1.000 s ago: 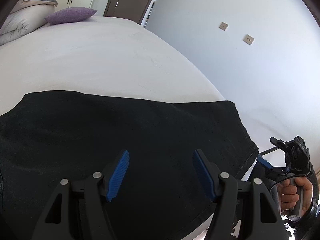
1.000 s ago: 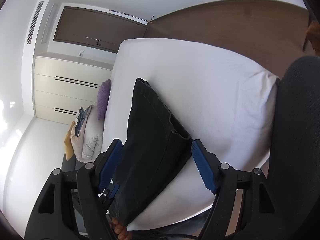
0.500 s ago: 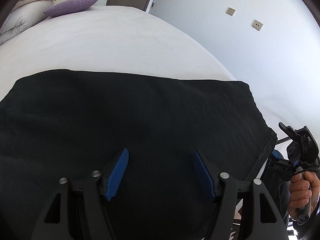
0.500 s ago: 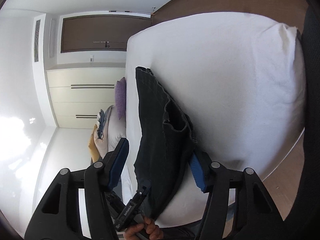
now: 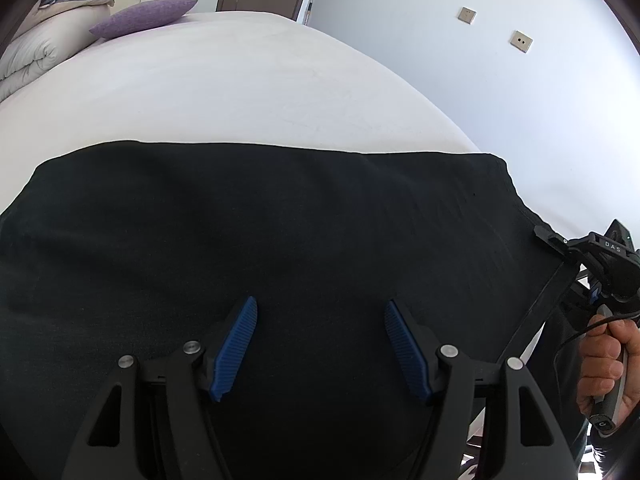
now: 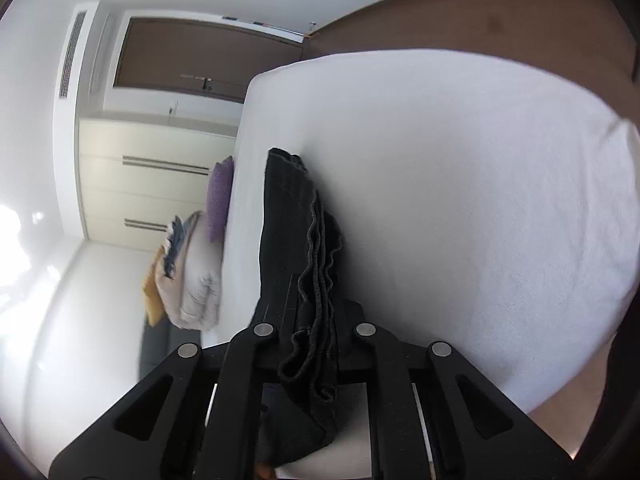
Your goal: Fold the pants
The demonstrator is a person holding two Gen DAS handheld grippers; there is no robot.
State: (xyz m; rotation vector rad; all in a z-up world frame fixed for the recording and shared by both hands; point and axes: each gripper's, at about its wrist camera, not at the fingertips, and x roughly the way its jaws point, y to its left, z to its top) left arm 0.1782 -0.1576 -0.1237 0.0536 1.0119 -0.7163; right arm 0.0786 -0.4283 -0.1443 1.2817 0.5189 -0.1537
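The black pants (image 5: 260, 232) lie flat across the near part of the white bed (image 5: 240, 80). My left gripper (image 5: 320, 344) is open, its blue pads just above the cloth and holding nothing. My right gripper (image 6: 316, 320) is shut on the pants' edge (image 6: 316, 264), where several stacked layers and the hem show between its jaws. The right gripper also shows in the left wrist view (image 5: 592, 256) at the pants' right edge, held by a hand.
A purple pillow (image 5: 144, 16) and a rolled white duvet (image 5: 32, 52) lie at the bed's far left. Wardrobe (image 6: 148, 184) and brown door (image 6: 208, 64) stand beyond. A white wall with two sockets (image 5: 520, 40) is on the right.
My right gripper closed on the pants' edge; it was open around it before. My left gripper stayed open and shifted slightly over the cloth.
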